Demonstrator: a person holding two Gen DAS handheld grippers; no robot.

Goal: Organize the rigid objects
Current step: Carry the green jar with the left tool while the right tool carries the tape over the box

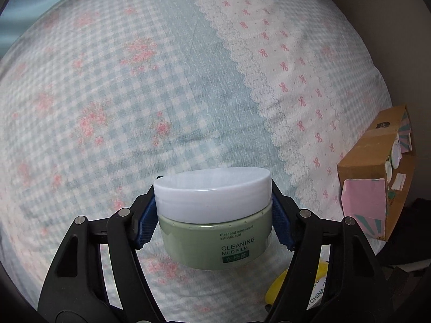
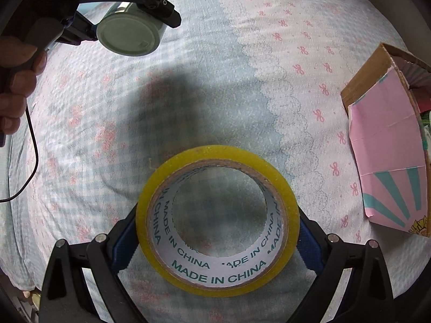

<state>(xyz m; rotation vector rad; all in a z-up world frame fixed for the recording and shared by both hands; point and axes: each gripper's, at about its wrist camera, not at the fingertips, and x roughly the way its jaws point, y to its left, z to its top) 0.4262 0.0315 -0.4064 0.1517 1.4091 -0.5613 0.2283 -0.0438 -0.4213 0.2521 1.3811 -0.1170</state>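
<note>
- Right gripper clamps the yellow tape roll across its rim, hole facing the bedsheet
- Left gripper grips the green mud-film jar by its sides, lid up
- Cardboard box lies right of both, seemingly nearer the right gripper

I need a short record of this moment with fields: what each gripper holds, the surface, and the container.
left gripper: shut on jar, green, white lid, lifted
right gripper: shut on tape, yellow roll, lifted
surface: bed, checked cover
container: box, cardboard, at right, some items inside
</note>
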